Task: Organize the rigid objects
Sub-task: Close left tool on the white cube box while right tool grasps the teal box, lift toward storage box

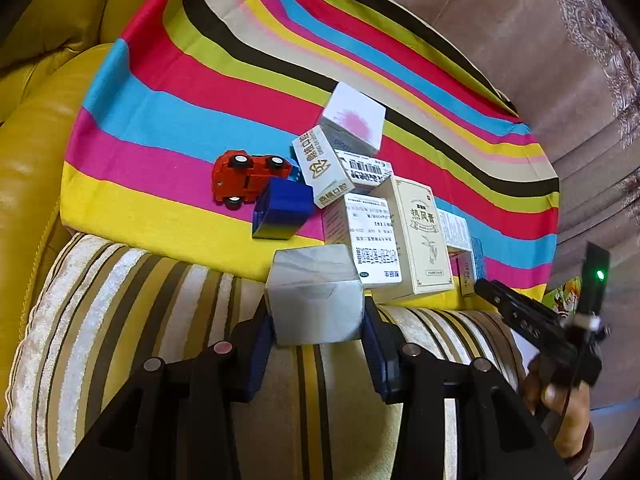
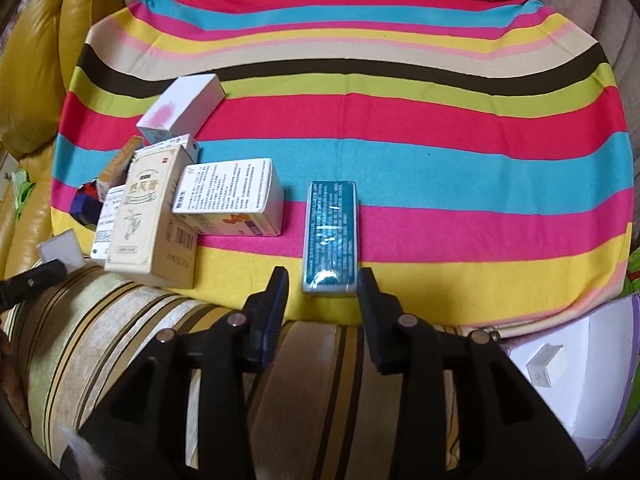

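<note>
My left gripper [image 1: 318,336] is shut on a pale grey box [image 1: 314,296], held above a striped cushion [image 1: 140,304]; the same box shows at the left edge of the right wrist view [image 2: 62,252]. My right gripper [image 2: 323,280] is open. A teal wrapped box [image 2: 330,232] lies flat on the striped cloth [image 2: 420,120], its near end between the fingertips, with cloth showing beside the left finger. A pile of cartons lies on the cloth: a cream box [image 1: 424,236] [image 2: 148,216], a white box with a pink blotch [image 1: 354,118] [image 2: 180,108], and a printed white box [image 2: 228,192].
A red toy car [image 1: 244,176] and a blue block [image 1: 282,210] lie left of the pile. A yellow leather sofa [image 1: 36,128] borders the cloth on the left. An open white and purple box [image 2: 580,384] sits at lower right. A person's hand [image 1: 560,412] holds the right tool.
</note>
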